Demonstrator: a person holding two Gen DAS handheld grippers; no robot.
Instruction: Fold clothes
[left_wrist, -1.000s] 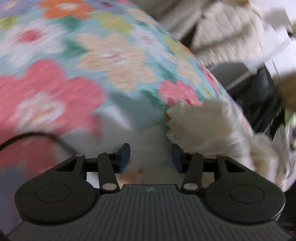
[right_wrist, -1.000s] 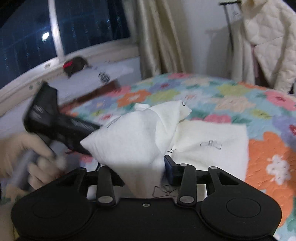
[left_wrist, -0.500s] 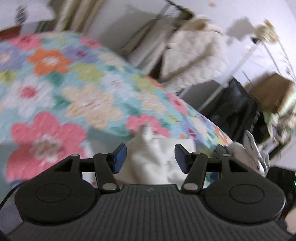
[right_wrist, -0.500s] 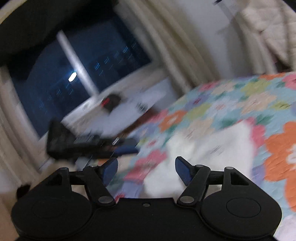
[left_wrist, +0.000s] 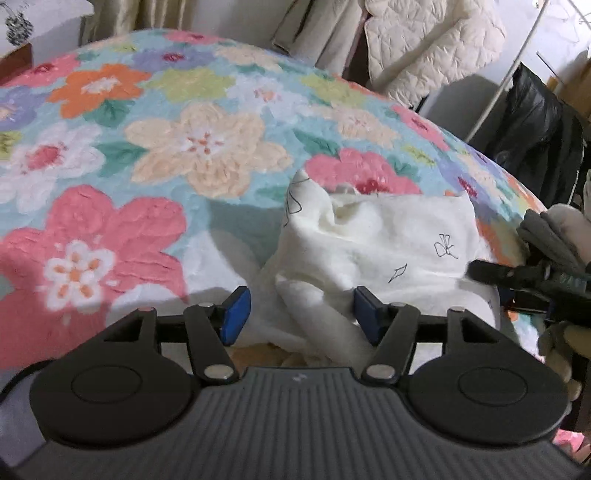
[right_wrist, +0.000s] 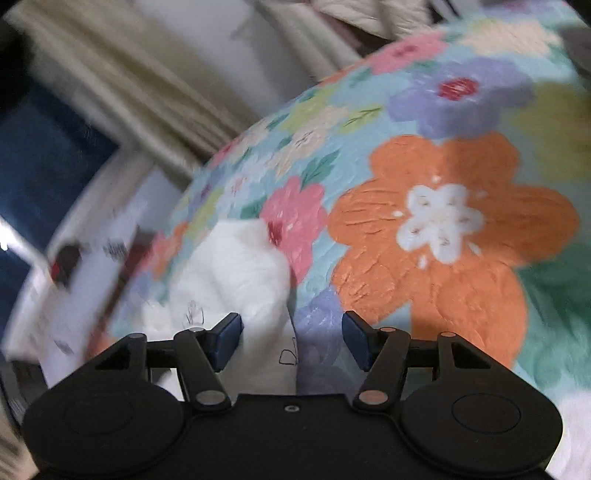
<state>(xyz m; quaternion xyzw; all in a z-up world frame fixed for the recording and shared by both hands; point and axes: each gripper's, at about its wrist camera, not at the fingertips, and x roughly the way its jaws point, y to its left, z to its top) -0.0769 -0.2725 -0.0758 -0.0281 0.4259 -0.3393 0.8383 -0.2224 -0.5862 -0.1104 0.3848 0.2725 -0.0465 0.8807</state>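
Both tongs are spread and pinch nothing: the left gripper (left_wrist: 299, 314) hangs over the garment's (left_wrist: 373, 243) near edge, and the right gripper (right_wrist: 291, 339) sits at its side, fingers apart (that view is blurred). White, with small drawn bows, the garment lies rumpled on the quilt (left_wrist: 155, 147), a bright floral spread. A curtain (right_wrist: 122, 74) falls by the dark window (right_wrist: 40, 155); further right, a quilted coat (left_wrist: 432, 40) hangs behind the bed.
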